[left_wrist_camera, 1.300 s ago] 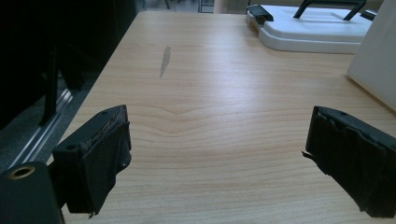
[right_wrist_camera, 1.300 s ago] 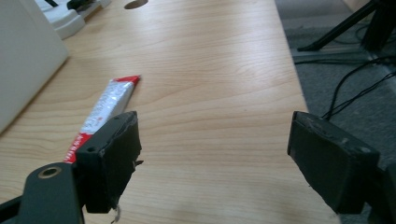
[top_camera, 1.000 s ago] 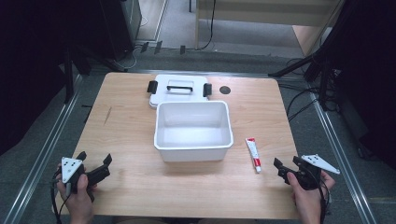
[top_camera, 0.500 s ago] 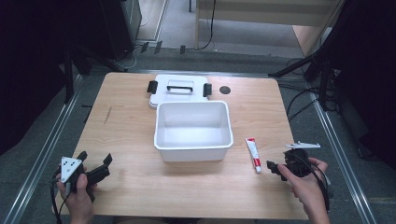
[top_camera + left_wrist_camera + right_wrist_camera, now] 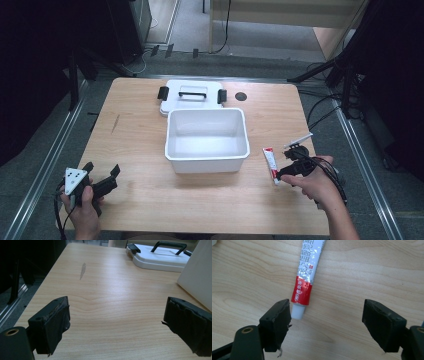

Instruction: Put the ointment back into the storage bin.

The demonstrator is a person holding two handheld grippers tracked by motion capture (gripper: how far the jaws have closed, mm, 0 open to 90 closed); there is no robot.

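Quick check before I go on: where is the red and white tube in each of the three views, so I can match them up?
High view: the tube lies on the table right of the white bin, just left of the right gripper.
Left gripper view: not in it.
Right gripper view: the tube runs down from the top edge, its white cap beside the left jaw.
Shared landmark: the wooden table.

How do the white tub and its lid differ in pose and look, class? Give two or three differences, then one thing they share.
The white tub stands open and empty at mid-table; the lid lies flat behind it, touching or nearly touching its far wall. The tub is deep and plain; the lid is low, with a black handle and black end clips. Both are white, rounded-cornered, and rest on the wooden table.
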